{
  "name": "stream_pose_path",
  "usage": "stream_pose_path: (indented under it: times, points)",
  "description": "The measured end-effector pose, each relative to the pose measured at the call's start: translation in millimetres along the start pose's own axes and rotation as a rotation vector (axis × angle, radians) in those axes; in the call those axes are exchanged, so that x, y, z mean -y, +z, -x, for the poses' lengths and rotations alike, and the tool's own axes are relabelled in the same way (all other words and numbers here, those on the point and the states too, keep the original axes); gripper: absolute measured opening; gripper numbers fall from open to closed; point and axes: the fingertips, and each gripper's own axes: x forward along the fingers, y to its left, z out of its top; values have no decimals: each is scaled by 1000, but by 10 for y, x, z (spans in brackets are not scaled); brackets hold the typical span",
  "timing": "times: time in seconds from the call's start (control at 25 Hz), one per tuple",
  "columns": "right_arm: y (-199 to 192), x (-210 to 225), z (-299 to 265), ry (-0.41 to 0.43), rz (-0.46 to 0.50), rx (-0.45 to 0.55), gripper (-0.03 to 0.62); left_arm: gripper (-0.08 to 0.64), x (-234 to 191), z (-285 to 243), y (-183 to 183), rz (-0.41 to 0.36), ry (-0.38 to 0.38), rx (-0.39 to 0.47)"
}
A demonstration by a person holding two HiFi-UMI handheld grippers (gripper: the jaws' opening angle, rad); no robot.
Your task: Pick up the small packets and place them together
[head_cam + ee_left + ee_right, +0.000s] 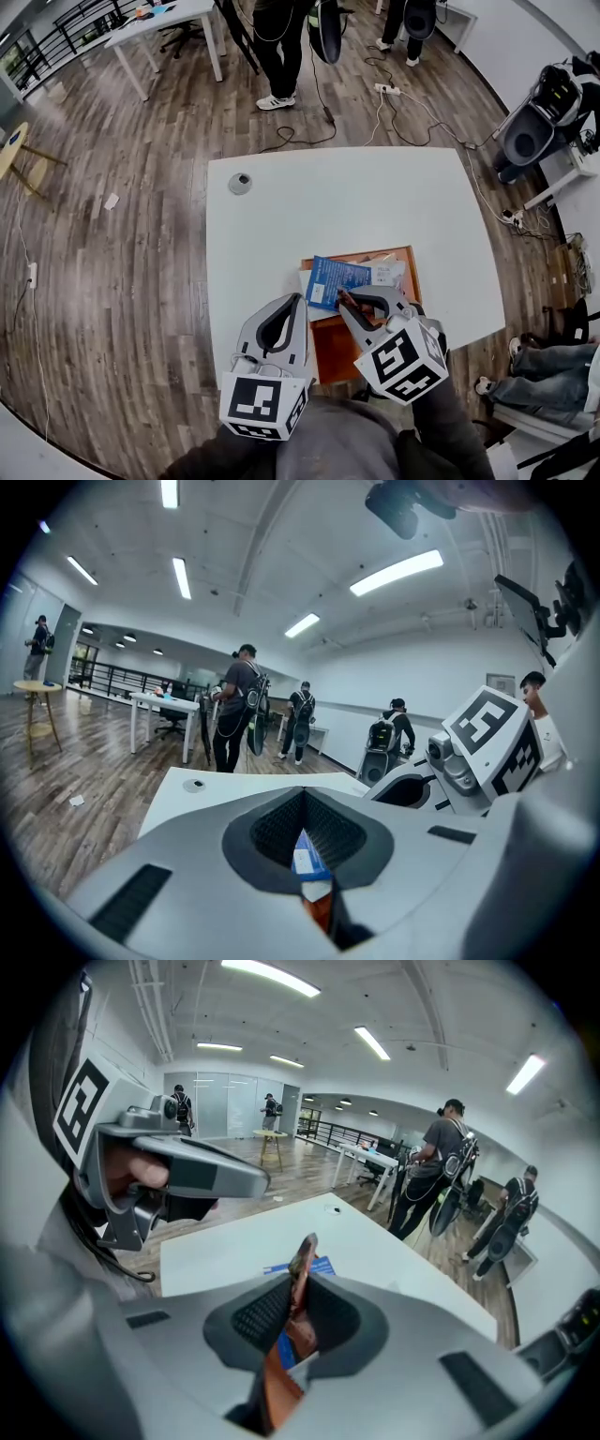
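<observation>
Closest in, the right tool [346,300] pinches a thin brown packet [302,1261] on edge, over the orange tray [333,358] on the white tabletop [356,206]. Beside it, the left tool [299,300] has its jaws together, empty. A blue packet [333,279] and pale packets [386,272] lie in the tray.

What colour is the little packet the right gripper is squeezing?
Reddish brown. The packet shows best in the right gripper view.
</observation>
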Motion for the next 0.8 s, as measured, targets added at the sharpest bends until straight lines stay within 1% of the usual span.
stream_pose_path:
  times: [0.16,0.36,0.52,0.64,0.8]
  points:
    - [53,105,-244,0,-11,-22,57,-5,-264,-116,16,16,15,-17]
    - [-80,217,-479,-2,-61,-53,57,-5,-444,-226,-133,46,18,-62]
    - [-143,261,-590,-2,-120,-49,58,-5,-481,-280,-209,55,15,-87]
    - [-172,266,-628,0,-136,-49,60,-5,-471,-295,-232,55,10,-96]
    - [-183,278,-627,-5,-157,-34,102,-5,-458,-303,-267,52,8,-104]
